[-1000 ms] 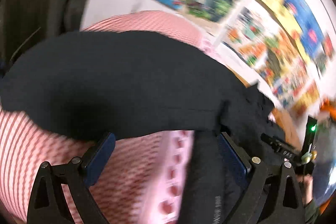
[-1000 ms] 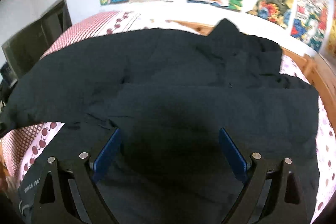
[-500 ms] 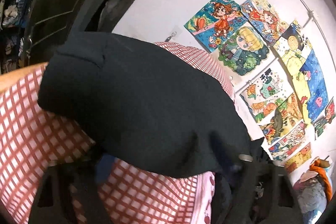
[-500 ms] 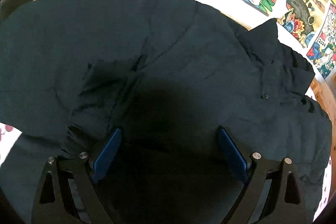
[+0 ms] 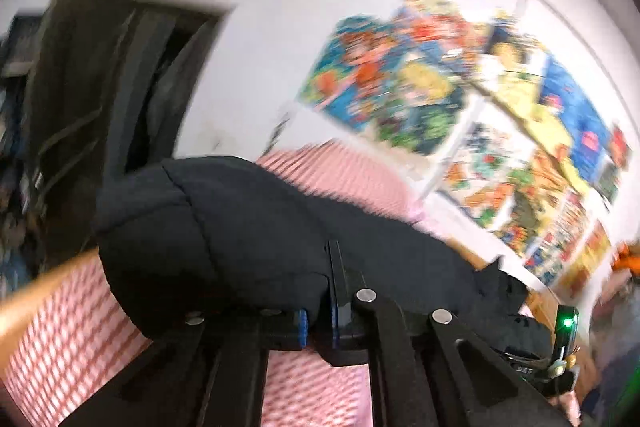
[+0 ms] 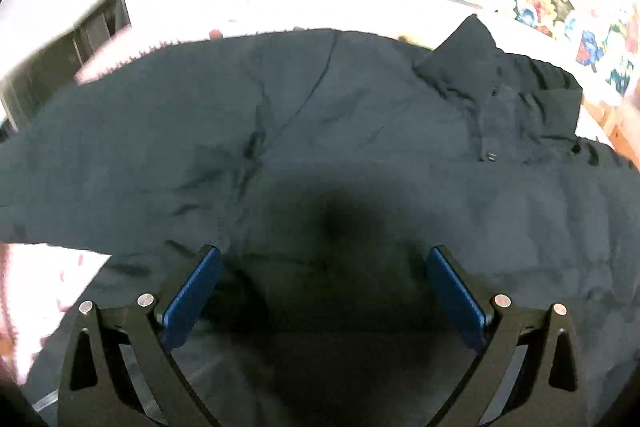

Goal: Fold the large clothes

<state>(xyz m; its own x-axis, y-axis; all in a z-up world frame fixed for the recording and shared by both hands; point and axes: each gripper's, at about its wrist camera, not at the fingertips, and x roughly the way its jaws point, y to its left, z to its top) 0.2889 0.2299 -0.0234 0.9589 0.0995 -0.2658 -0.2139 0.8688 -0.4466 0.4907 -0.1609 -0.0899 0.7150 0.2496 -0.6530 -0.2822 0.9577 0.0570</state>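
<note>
Black padded jacket (image 6: 360, 155) lies spread on pink checked bed (image 5: 80, 339). Left claw (image 5: 318, 323) pinched tight on its sleeve (image 5: 208, 227). Right claw (image 6: 320, 291) spread wide above jacket, gripping nothing.

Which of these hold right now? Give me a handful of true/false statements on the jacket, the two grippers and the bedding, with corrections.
1. The left gripper is shut on a fold of the black jacket. True.
2. The right gripper is clamped on the jacket collar. False: its fingers stand wide apart over the jacket body, gripping nothing; the collar lies farther off.
3. The jacket lies on a pink checked bedsheet. True.
4. The wall behind the bed is bare. False: colourful posters cover it.
5. The jacket is red. False: it is black.
</note>
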